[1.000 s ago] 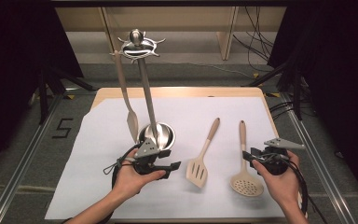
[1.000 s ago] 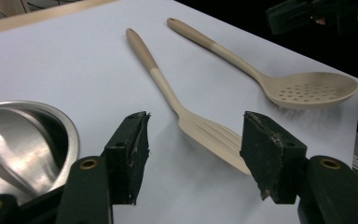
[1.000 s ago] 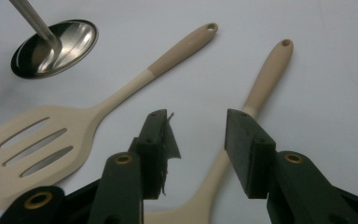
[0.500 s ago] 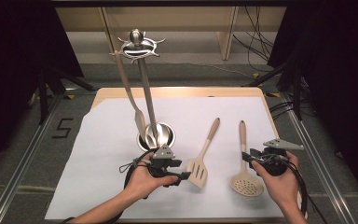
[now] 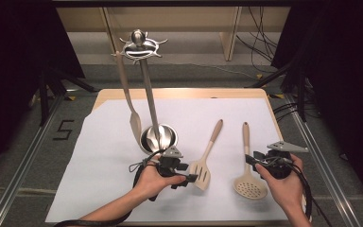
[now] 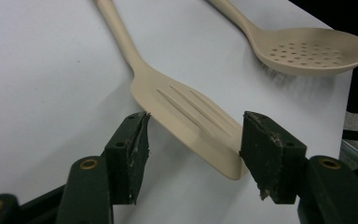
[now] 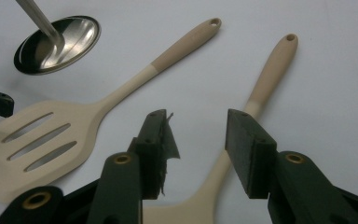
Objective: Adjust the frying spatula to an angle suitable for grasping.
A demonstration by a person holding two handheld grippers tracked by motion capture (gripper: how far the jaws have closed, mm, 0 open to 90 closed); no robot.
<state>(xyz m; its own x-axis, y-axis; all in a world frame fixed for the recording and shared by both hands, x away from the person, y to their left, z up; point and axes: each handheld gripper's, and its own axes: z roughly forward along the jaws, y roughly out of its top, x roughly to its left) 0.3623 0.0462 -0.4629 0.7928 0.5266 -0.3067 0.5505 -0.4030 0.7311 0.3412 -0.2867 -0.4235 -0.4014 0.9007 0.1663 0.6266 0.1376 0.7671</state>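
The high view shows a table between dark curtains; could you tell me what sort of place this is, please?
Probably a lab recording bench, not a kitchen: the white sheet on the table is hemmed by black curtains, loose cables trail on the floor, and a taped number five marks it. The slotted spatula and skimmer look like props.

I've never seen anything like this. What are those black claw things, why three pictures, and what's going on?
A person holds a hand-operated gripper in each hand. The high view looks down on the table; the other two pictures come from cameras riding on the grippers. On the white sheet lie a slotted spatula and a skimmer, beside a metal stand with one spoon hanging. The left gripper straddles the spatula's blade, jaws open, not gripping yet. The right gripper is open around the skimmer's handle. Nothing is held.
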